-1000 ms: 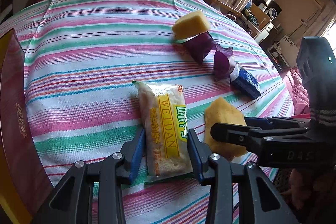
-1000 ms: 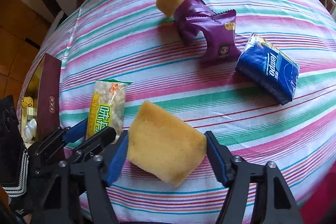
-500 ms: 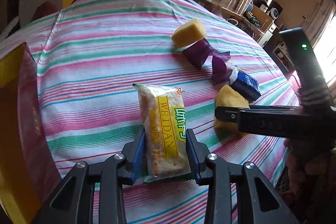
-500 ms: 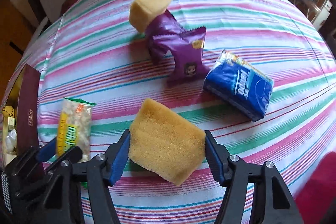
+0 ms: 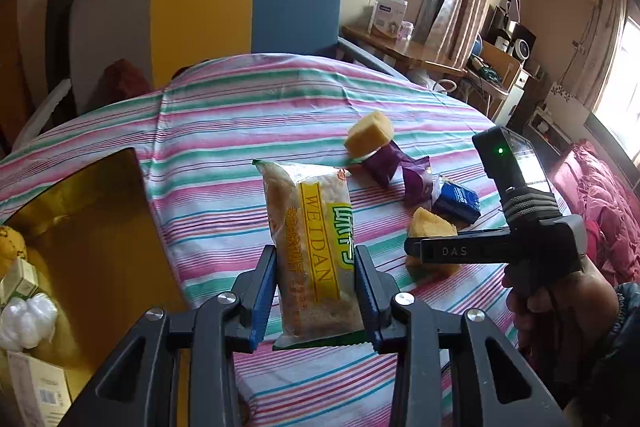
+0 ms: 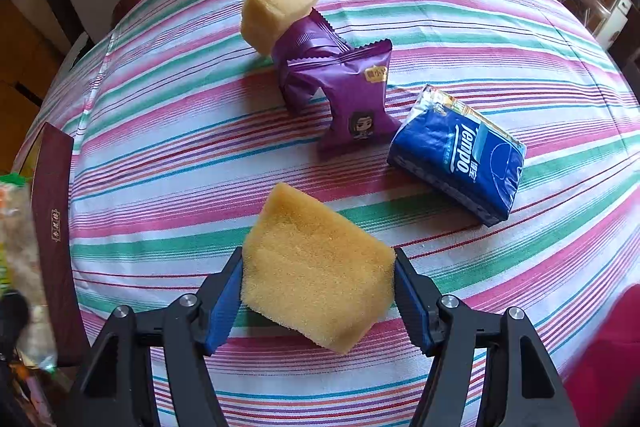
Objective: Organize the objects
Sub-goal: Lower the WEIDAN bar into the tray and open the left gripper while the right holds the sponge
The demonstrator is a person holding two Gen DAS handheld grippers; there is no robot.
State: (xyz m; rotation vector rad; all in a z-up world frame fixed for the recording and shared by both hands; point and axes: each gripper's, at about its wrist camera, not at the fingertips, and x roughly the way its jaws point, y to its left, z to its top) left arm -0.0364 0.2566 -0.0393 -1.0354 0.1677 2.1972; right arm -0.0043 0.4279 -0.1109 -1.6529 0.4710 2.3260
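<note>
My left gripper (image 5: 316, 291) is shut on a yellow WEIDAN snack packet (image 5: 312, 247) and holds it lifted above the striped tablecloth (image 5: 224, 131). My right gripper (image 6: 318, 297) is shut on a yellow sponge (image 6: 316, 267) just above the cloth; the sponge also shows in the left wrist view (image 5: 434, 225). A second yellow sponge (image 6: 280, 7) leans on two purple snack packets (image 6: 344, 87). A blue Tempo tissue pack (image 6: 460, 151) lies to their right.
An open box with a gold lining (image 5: 92, 227) and dark red wall (image 6: 54, 227) stands at the table's left edge, holding small cartons and white wrapping (image 5: 24, 315). A yellow and blue chair back (image 5: 248, 3) stands behind the table. A red cushion (image 5: 600, 195) is at the right.
My left gripper has lifted the snack packet off the cloth and tilted up, with the box now closer at the left. My right gripper has closed on the sponge and raised it slightly.
</note>
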